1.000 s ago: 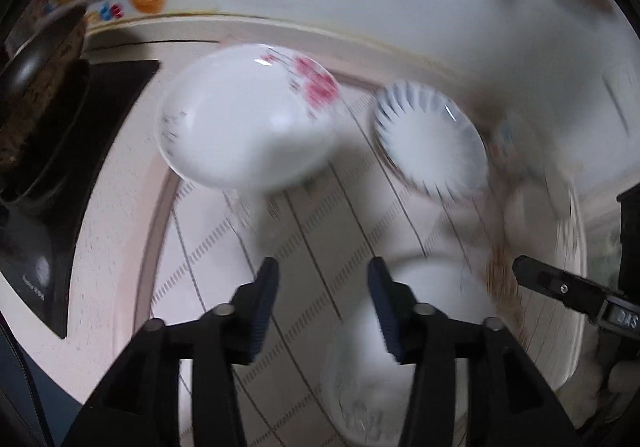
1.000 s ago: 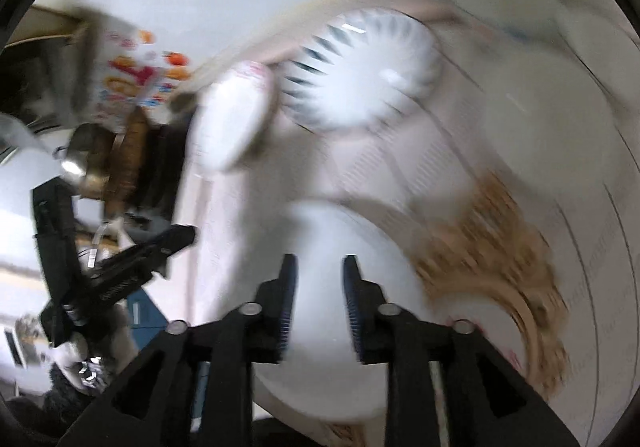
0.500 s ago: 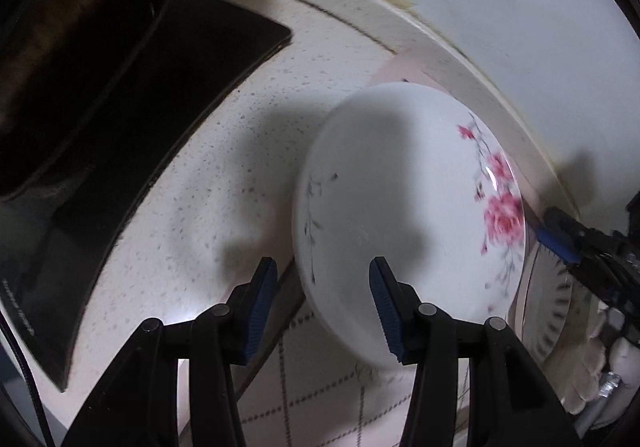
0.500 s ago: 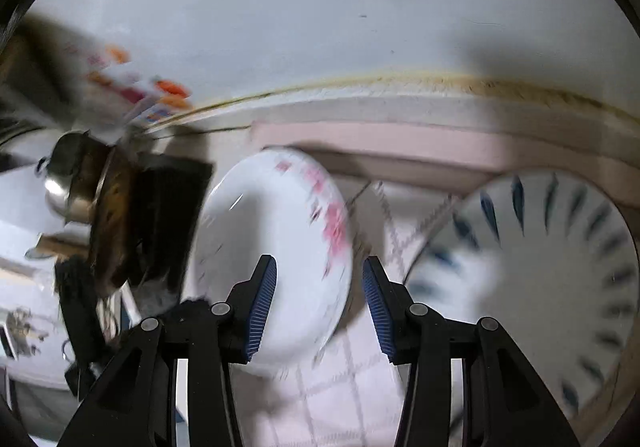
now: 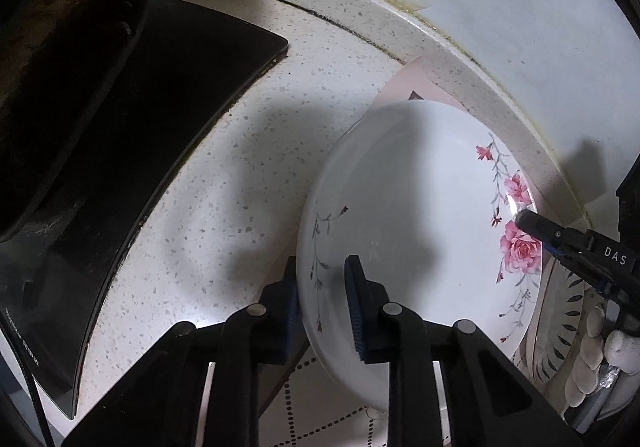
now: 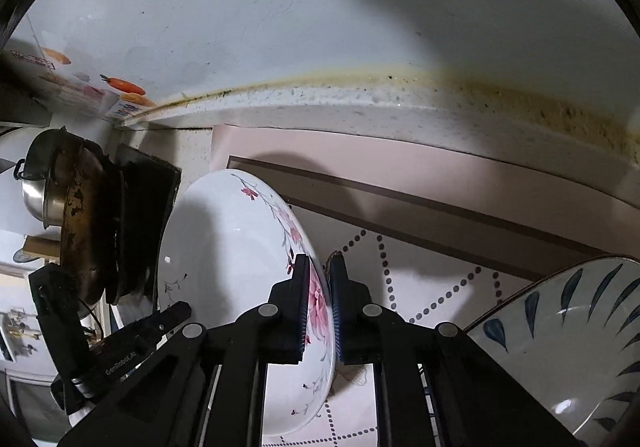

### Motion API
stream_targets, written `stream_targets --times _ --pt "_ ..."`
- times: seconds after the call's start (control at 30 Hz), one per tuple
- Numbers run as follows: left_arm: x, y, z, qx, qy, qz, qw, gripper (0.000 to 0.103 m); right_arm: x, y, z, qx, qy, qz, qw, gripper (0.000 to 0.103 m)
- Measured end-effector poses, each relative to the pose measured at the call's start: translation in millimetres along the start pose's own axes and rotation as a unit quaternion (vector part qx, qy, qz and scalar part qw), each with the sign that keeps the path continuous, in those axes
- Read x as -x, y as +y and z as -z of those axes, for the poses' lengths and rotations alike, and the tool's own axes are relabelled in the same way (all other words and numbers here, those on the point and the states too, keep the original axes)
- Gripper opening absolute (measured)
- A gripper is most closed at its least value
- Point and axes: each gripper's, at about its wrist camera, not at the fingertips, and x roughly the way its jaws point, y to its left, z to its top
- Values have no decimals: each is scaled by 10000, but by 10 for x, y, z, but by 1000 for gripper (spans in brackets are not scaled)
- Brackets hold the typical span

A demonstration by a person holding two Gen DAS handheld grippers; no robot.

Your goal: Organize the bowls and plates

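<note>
Half a second back, both pairs of tongs open and short of the dish; now both closed onto it. Left black two-finger gripper (image 5: 321,289) pinched on the near rim of the white shallow ceramic dish with pink rose print (image 5: 416,231), one blue-padded finger under the rim, the other inside the bowl. Right black two-finger gripper (image 6: 319,297) likewise narrowed to the thickness of the rim, clamped on the opposite edge right at the pink roses; seen from the left wrist view as a black tip (image 5: 560,235) touching that edge. Closer in than before in both views, dish now filling more of each picture.

Dish (image 6: 244,287) at the left end of the pale pink dotted-grid mat (image 6: 432,287), rim overhanging onto the speckled white stone countertop (image 5: 240,183), just beside the black flat glass cooktop (image 5: 132,135). Whether lifted or resting, cannot tell.

Count of crockery in view: two. One rose dish, gripped at both sides. One white ridged dish with dark blue leaf strokes (image 6: 580,343), lower right in the right wrist view, apart from the rose dish and ungripped; sliver of it (image 5: 560,331) visible behind the rose dish in the left wrist view. One dark burnt pan (image 6: 84,231) on the cooktop, one steel pot (image 6: 36,183) behind it. Two grippers, one gloved hand (image 5: 596,351).
</note>
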Motion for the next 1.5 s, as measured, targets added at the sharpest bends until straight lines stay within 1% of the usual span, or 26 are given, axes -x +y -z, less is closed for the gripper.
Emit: stream_targets --times 0.07,0.17,0.27,0.37,0.47,0.57,0.67,0.77,0.8,0.97,1.0,1.17,1.37,1.5 --pt "35 -12 5 -17 -23 36 10000 19 34 15 32 54 -15 25 10000 12" --pt "143 -14 85 -98 -79 195 9997 19 142 -9 99 80 -40 44 9999 12" --pt "289 22 79 -236 -160 271 9992 19 292 -26 196 6 -118 -60 9999 12" --pt "458 -71 182 -322 -192 362 9986 19 460 -53 309 -45 -209 -156 9996 12" --pt "650 -226 275 -469 -252 470 9975 19 707 -77 493 -43 -307 -191 9993 12" --pt "821 -380 430 -644 -264 624 9956 19 977 -126 726 -73 -397 -190 9990 12" --pt "937 -569 622 -912 -255 700 9930 19 1278 -191 1026 -130 -493 -151 9986 12" --pt "1032 -703 834 -1138 -172 825 9899 19 1500 -254 1288 -185 -567 -55 9982 12" --pt "1058 -738 919 -1212 -125 886 9886 19 1606 -297 1427 -233 -599 -27 9979 12" --pt "1133 -887 1272 -1578 22 992 9825 19 1875 -491 1977 -503 -603 90 9969 12" --pt "1135 -906 1342 -1633 54 1003 9815 19 1913 -542 2132 -616 -622 107 9961 12" --pt "1057 -948 1670 -1900 277 953 9767 19 1966 -726 2681 -920 -615 133 9938 12" --pt "793 -944 1945 -2094 631 763 9728 19 1861 -952 3163 -1406 -597 -8 9883 12" --pt "637 -938 2105 -2166 842 623 9706 19 1774 -1077 3371 -1661 -547 -64 9846 12"
